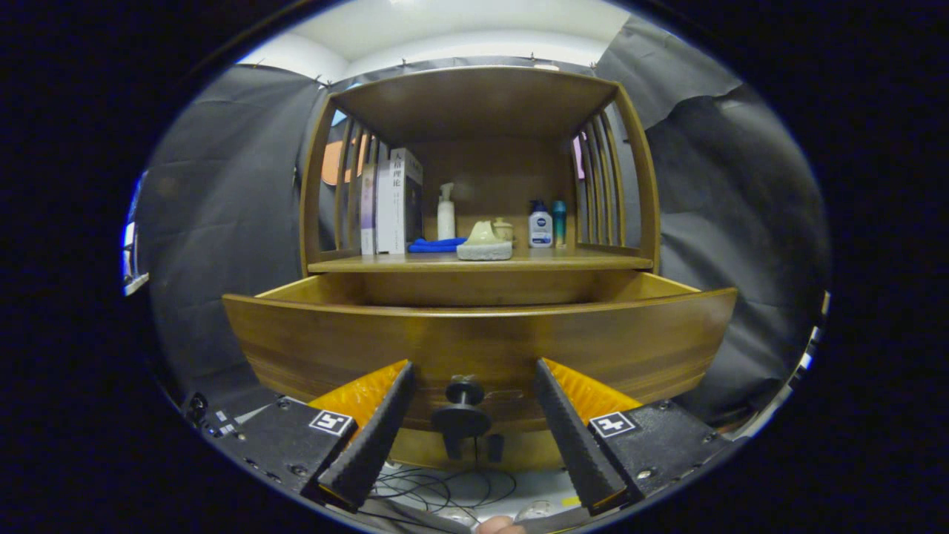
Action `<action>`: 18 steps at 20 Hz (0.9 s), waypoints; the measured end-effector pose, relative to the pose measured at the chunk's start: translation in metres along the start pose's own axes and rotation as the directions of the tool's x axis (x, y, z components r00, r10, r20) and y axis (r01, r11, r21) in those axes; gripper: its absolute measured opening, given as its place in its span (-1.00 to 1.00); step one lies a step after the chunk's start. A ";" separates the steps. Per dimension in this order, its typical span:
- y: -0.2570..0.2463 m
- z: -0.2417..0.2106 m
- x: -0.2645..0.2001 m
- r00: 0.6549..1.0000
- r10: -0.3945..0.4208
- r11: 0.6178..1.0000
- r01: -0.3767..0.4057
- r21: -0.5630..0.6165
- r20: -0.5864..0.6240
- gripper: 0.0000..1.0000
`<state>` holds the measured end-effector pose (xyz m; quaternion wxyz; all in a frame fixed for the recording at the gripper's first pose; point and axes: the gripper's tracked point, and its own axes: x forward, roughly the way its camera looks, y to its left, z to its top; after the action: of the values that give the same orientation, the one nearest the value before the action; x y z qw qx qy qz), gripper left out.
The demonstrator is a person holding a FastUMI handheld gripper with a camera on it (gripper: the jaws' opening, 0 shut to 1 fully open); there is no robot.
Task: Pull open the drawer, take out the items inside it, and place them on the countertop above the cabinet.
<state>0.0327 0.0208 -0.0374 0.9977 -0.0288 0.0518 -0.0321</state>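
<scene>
One drawer (pixel 474 341) pulled out, gripper (pixel 474 426) spread wide before its knob (pixel 463 404).
Three bottles (pixel 540 225) and two books (pixel 397 200) are counted on the countertop (pixel 593 261); the drawer's inside is hidden.

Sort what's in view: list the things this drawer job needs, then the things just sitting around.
For the job:
- drawer, pulled open
- drawer knob, between the fingers
- gripper, open
- countertop

Just lying about:
- books
- blue cloth
- white pump bottle
- pale soap dish
- two small bottles
- cables below the drawer
</scene>
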 end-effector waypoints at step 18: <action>0.004 0.005 0.015 0.997 -0.072 0.996 0.072 -0.050 0.010 1.00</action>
<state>0.0480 0.0244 -0.0341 0.9951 -0.0557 0.0474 -0.0665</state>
